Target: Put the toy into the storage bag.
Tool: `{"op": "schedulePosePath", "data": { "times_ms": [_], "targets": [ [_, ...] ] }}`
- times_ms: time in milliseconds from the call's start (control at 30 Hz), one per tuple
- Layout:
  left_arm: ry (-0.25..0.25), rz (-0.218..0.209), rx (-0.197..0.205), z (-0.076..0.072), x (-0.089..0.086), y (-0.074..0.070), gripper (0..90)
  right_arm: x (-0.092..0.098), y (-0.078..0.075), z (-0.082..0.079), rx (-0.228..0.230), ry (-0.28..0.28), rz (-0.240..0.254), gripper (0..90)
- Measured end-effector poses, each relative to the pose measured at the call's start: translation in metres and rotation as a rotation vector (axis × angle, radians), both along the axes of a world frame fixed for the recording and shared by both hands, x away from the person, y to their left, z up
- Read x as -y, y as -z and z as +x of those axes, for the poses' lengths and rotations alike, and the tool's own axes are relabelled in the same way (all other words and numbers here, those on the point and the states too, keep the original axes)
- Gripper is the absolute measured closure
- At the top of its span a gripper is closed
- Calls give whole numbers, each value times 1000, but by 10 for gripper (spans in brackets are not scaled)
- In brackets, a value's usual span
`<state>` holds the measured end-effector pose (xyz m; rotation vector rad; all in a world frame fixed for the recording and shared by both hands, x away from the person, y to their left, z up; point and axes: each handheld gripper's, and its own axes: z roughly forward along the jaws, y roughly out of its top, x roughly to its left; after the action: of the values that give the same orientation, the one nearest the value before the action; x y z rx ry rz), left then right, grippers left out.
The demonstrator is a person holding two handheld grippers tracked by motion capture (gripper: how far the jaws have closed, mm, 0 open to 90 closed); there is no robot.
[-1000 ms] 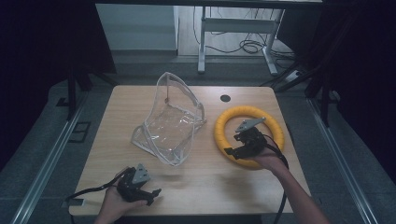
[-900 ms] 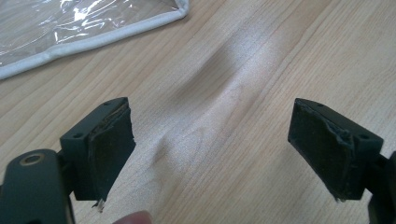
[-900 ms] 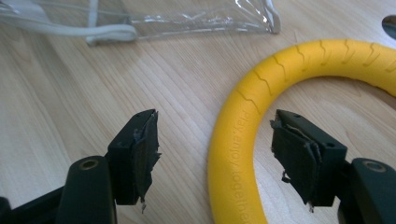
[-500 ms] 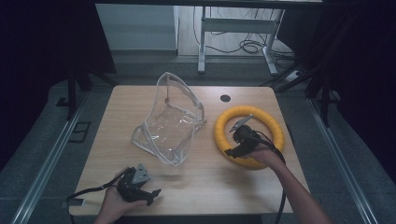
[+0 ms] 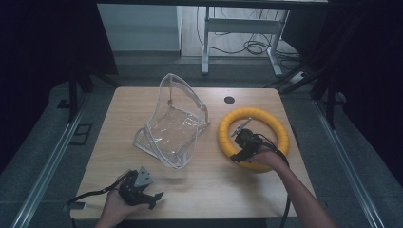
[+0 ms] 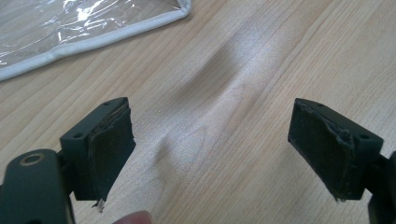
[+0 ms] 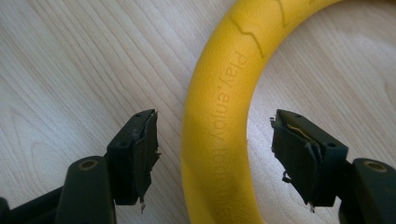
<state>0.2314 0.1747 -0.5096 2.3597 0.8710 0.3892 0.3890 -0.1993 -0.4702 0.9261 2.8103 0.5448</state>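
Right gripper (image 7: 212, 154): jaws apart, straddling ring (image 7: 219, 121) untouched. Ring: yellow, pebbled, lying flat at table (image 5: 199, 190) right. Right gripper view reads embossed lettering "Play.enjoy"; high view shows whole hoop.

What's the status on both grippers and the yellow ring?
Right gripper: jaws open, straddling the yellow ring, pads not touching. Left gripper: jaws open, nothing between, over bare table. Clear plastic bag lies left of the ring, not in the way.

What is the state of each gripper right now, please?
Left gripper: open, holding nothing.
Right gripper: open, jaws either side of the yellow ring, not gripping it.
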Motion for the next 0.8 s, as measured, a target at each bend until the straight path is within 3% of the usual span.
{"op": "schedulePosePath", "data": {
  "times_ms": [333, 500, 800],
  "targets": [
    [-1, 5, -1, 0, 0, 0, 142, -7, 17, 6, -51, -11, -77, 336],
    [1, 5, -1, 0, 0, 0, 142, -8, 23, 9, -49, -35, -106, 356],
    [-1, 7, -2, 0, 0, 0, 142, -8, 32, 15, -89, -52, -124, 405]
  ]
}}
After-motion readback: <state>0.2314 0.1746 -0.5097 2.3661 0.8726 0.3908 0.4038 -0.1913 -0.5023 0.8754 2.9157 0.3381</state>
